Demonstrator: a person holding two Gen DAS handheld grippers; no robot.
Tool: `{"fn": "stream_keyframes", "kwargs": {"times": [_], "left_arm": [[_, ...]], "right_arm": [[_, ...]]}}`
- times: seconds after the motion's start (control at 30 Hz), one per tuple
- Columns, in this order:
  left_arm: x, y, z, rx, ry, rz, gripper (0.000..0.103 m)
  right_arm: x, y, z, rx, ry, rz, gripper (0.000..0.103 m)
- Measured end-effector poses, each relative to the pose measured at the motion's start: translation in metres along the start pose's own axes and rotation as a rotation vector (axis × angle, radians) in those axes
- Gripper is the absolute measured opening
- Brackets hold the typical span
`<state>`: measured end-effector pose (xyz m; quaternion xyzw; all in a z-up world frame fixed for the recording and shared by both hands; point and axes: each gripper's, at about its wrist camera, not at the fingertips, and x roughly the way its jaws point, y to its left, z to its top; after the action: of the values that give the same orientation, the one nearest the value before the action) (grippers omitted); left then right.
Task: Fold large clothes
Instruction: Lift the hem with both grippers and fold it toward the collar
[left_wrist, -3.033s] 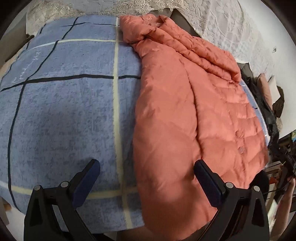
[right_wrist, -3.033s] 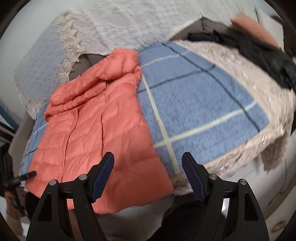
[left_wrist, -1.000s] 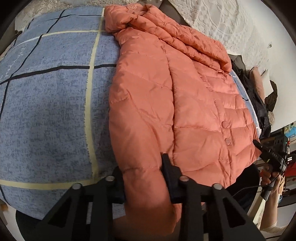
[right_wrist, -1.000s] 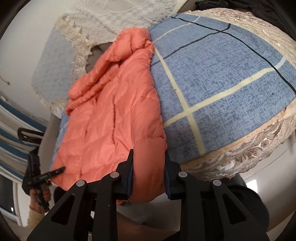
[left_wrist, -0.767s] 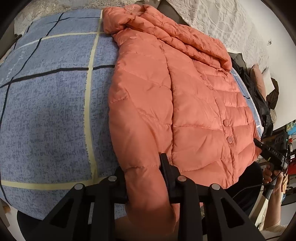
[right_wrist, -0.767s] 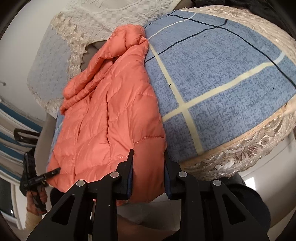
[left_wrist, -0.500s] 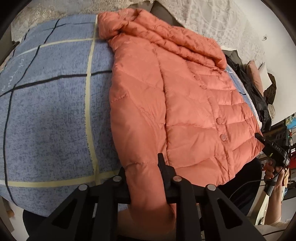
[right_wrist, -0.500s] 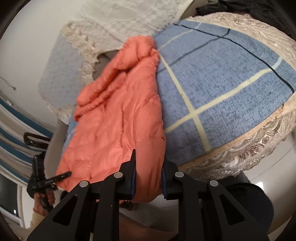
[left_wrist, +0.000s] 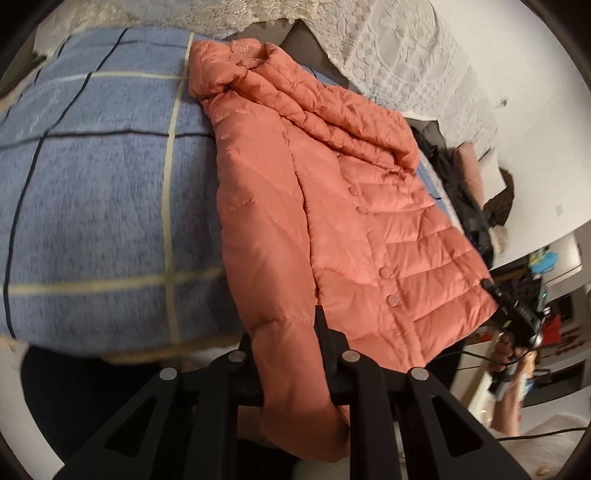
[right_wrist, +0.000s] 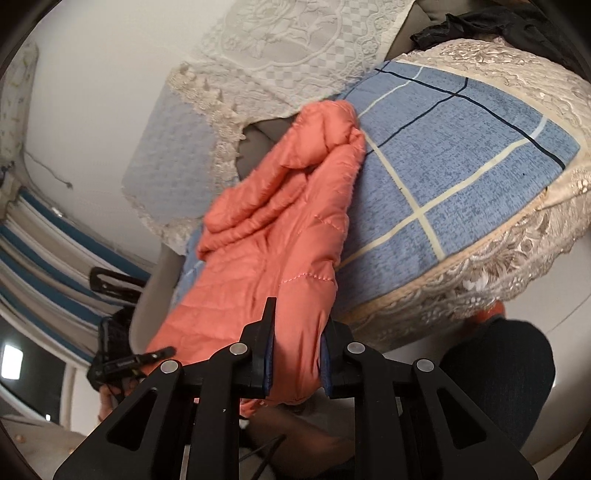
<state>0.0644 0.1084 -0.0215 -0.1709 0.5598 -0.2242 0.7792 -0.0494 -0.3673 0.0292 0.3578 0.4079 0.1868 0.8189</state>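
Two tongs grip the coral puffer jacket (left_wrist: 332, 206), which lies on the blue checked blanket (left_wrist: 99, 206). The left tongs (left_wrist: 286, 354) are clamped on its near-edge sleeve fabric; the right tongs (right_wrist: 295, 354) are clamped on another near edge. Slick padding could slip free when lifted, or dragging could bunch the blanket.
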Motion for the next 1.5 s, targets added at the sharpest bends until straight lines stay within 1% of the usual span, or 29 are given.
{"fn": "stream_keyframes", "kwargs": {"times": [0.07, 0.2, 0.43, 0.57, 0.63, 0.73, 0.8, 0.9, 1.03, 1.13, 1.23, 1.33, 1.4, 1.5], "left_arm": [[-0.002, 0.002, 0.003, -0.022, -0.002, -0.035, 0.018], [-0.011, 0.006, 0.024, -0.050, -0.022, -0.085, 0.018], [-0.034, -0.005, 0.068, -0.048, -0.103, -0.139, 0.018], [-0.039, -0.003, 0.099, -0.046, -0.141, -0.137, 0.018], [-0.038, 0.001, 0.117, -0.060, -0.154, -0.147, 0.018], [-0.035, 0.009, 0.142, -0.096, -0.174, -0.143, 0.018], [-0.033, 0.014, 0.162, -0.128, -0.190, -0.167, 0.018], [-0.028, 0.014, 0.188, -0.131, -0.209, -0.153, 0.018], [-0.021, 0.017, 0.222, -0.136, -0.214, -0.155, 0.018], [-0.011, 0.022, 0.254, -0.158, -0.222, -0.132, 0.018], [0.005, 0.028, 0.283, -0.167, -0.218, -0.094, 0.018], [0.025, 0.041, 0.309, -0.200, -0.200, -0.059, 0.018], [0.040, 0.048, 0.323, -0.212, -0.185, -0.040, 0.018], [0.060, 0.056, 0.339, -0.245, -0.164, -0.023, 0.018]], "right_arm": [[-0.001, 0.002, 0.006, 0.009, -0.008, 0.030, 0.020], [0.001, 0.014, 0.025, 0.003, -0.042, 0.087, 0.019], [0.011, 0.039, 0.069, -0.044, -0.083, 0.147, 0.018], [0.021, 0.047, 0.100, -0.048, -0.098, 0.185, 0.018], [0.031, 0.050, 0.119, -0.036, -0.101, 0.195, 0.018], [0.046, 0.050, 0.144, -0.021, -0.111, 0.203, 0.017], [0.058, 0.052, 0.162, -0.024, -0.118, 0.193, 0.017], [0.074, 0.051, 0.187, -0.004, -0.129, 0.195, 0.017], [0.101, 0.051, 0.221, 0.015, -0.135, 0.165, 0.017], [0.121, 0.048, 0.241, 0.031, -0.134, 0.146, 0.017], [0.142, 0.041, 0.263, 0.047, -0.136, 0.097, 0.017], [0.169, 0.027, 0.281, 0.088, -0.113, 0.056, 0.017], [0.189, 0.018, 0.290, 0.111, -0.097, 0.020, 0.017], [0.208, 0.008, 0.297, 0.138, -0.089, -0.002, 0.017]]}}
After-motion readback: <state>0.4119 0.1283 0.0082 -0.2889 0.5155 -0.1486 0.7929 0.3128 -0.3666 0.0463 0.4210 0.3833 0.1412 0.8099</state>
